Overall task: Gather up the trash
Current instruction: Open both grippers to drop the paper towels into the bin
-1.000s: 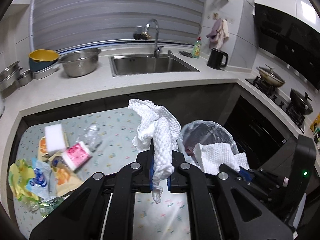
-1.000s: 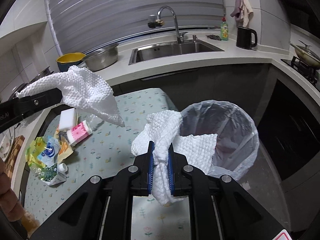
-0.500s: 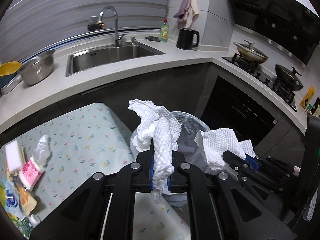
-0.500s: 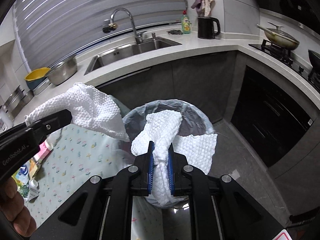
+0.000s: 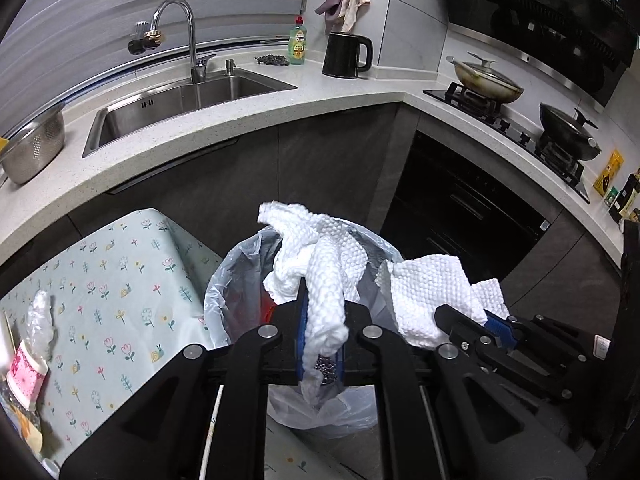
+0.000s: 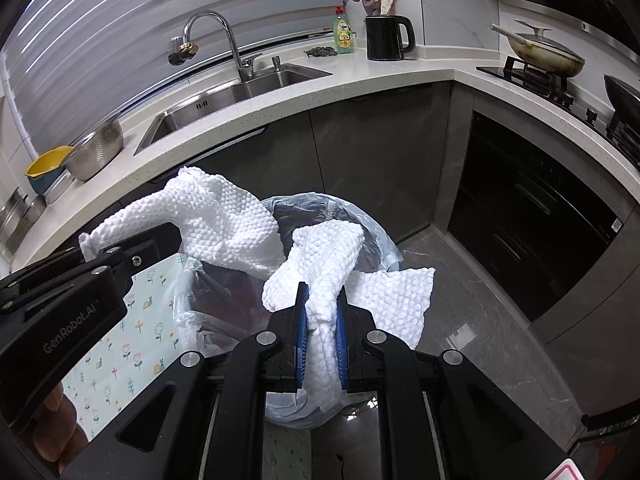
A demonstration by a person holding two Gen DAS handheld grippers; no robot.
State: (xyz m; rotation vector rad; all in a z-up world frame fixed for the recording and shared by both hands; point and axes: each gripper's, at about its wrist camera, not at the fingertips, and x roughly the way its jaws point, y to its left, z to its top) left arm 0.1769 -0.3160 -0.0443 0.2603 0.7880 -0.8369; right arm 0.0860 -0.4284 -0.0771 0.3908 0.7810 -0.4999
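A bin lined with a clear bag (image 5: 236, 264) stands on the floor beside the table. My left gripper (image 5: 324, 300) hangs over its mouth with a crumpled white paper towel (image 5: 320, 248) between the blue pads. Its jaws are opening, and the towel still sits pinched between them. My right gripper (image 6: 322, 296) is shut on a second white paper towel (image 6: 328, 252), also above the bin (image 6: 376, 232). Each wrist view shows the other gripper: the right one (image 5: 460, 320) at the right, the left one (image 6: 160, 236) at the left with its towel (image 6: 216, 216).
The table with a floral cloth (image 5: 120, 280) lies left of the bin, with a pink cup (image 5: 26, 368) and crumpled plastic (image 5: 40, 316) at its far left. Behind run the counter, sink (image 5: 180, 96), kettle (image 5: 346, 54) and stove. Grey floor (image 6: 480, 320) lies right of the bin.
Both grippers have swung right and down from over the table to above the bin, each carrying its towel. The table trash has slid to the left edge of view.
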